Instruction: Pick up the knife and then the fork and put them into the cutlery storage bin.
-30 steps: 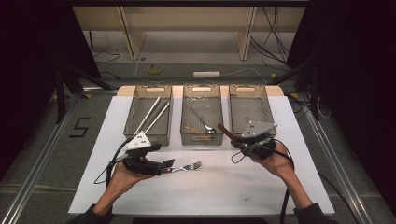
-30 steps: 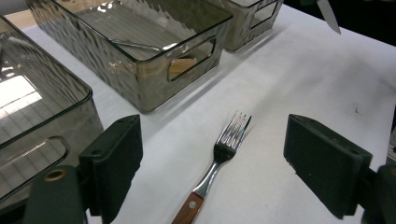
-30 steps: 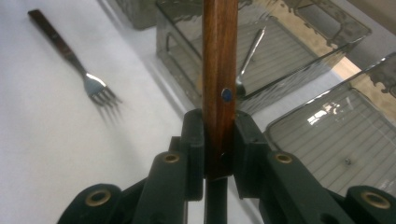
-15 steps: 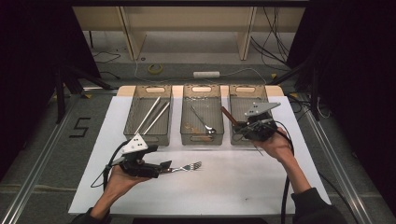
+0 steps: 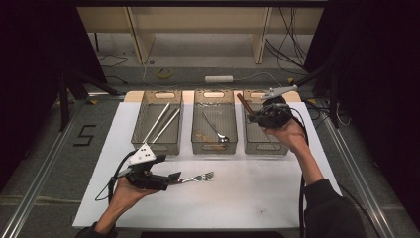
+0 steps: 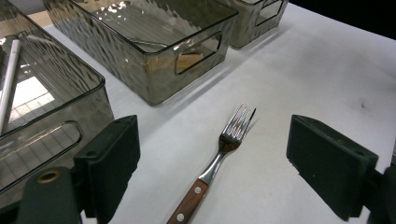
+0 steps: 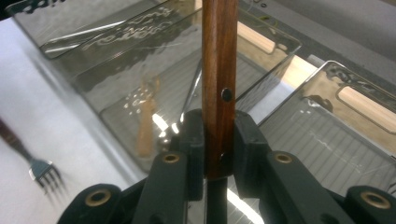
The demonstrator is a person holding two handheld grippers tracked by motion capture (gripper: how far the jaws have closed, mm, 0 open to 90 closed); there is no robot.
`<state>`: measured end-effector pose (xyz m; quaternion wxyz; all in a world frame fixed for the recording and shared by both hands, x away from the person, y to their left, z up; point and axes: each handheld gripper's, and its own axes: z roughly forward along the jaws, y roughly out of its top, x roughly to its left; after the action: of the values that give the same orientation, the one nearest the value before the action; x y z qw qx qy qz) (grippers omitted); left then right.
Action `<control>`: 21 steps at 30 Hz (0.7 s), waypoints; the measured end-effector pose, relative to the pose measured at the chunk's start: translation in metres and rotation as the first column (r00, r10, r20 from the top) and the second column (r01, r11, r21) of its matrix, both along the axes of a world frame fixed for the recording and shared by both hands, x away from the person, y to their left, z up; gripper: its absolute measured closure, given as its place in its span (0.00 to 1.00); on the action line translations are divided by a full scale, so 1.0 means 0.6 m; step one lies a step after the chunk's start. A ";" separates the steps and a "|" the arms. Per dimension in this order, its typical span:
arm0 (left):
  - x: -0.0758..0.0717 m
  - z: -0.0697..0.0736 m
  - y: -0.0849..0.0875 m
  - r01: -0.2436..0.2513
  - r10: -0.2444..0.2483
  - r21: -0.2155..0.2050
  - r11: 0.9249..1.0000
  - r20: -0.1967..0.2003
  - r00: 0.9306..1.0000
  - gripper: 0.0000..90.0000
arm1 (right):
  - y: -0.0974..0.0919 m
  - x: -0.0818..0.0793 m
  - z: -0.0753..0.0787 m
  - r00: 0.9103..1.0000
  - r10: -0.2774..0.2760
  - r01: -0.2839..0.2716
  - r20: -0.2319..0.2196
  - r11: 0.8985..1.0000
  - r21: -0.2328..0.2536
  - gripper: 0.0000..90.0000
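At the near left of the white table cover (image 5: pixel 257 193), the left gripper (image 5: pixel 174 179) lies low in the person's left hand (image 5: pixel 124 194), pointing right; its jaws stand wide apart and grip nothing, and a fork (image 6: pixel 219 158) with a brown riveted wooden handle lies flat on the cover between them, touching neither pad, its tines pointing away toward the bins. Beyond it, three smoky clear plastic bins stand in a row across the far half of the cover. The left bin (image 5: pixel 148 144) holds two long pale sticks (image 5: pixel 161 121) lying slantwise. The middle bin (image 5: pixel 196 134) holds a metal spoon (image 5: pixel 216 130) and a brown-handled utensil near its front wall. At the far right, the right gripper (image 5: pixel 252 117) is held up over the right bin (image 5: pixel 262 144) in the person's right hand (image 5: pixel 285 131), and its jaws are closed narrowly on a wooden-handled utensil (image 7: pixel 219 70), the pads pressing both sides of the handle. The handle juts out past the pads toward the far left, over the gap between the middle and right bins; its working end is hidden, so I cannot tell which utensil it is.
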<state>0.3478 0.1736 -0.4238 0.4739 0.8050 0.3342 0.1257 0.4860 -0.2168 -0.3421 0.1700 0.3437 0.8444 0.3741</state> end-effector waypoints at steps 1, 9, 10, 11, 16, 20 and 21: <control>0.000 0.000 0.000 0.002 -0.002 0.004 1.000 0.001 1.000 0.19 | 0.000 0.004 0.001 1.000 -0.007 0.007 -0.003 1.000 0.001 0.86; -0.001 0.001 0.002 -0.002 0.002 0.003 1.000 0.006 1.000 0.19 | -0.001 0.040 0.007 0.998 -0.063 0.063 -0.016 0.998 0.014 0.86; -0.001 0.001 0.002 -0.002 0.002 0.004 1.000 0.005 1.000 0.19 | -0.001 0.044 0.006 0.997 -0.072 0.073 -0.017 0.997 0.011 0.86; -0.001 0.000 0.002 -0.002 0.002 0.007 1.000 0.003 1.000 0.19 | 0.000 0.049 0.005 0.997 -0.081 0.081 -0.015 0.997 0.000 0.86; -0.001 -0.001 0.001 0.000 0.000 0.018 1.000 0.005 1.000 0.19 | -0.001 0.071 -0.004 0.992 -0.124 0.124 -0.027 0.992 -0.017 0.86; -0.002 0.000 0.002 0.000 0.000 0.012 1.000 0.007 1.000 0.19 | -0.004 0.084 -0.018 0.986 -0.164 0.164 -0.040 0.986 -0.009 0.86; -0.001 0.000 0.002 0.000 0.000 0.013 1.000 0.006 1.000 0.19 | -0.004 0.088 -0.023 0.984 -0.174 0.174 -0.041 0.985 -0.015 0.86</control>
<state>0.3469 0.1746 -0.4236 0.4696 0.8076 0.3319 0.1304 0.5386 -0.2193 -0.3556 0.1862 0.4229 0.8167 0.3457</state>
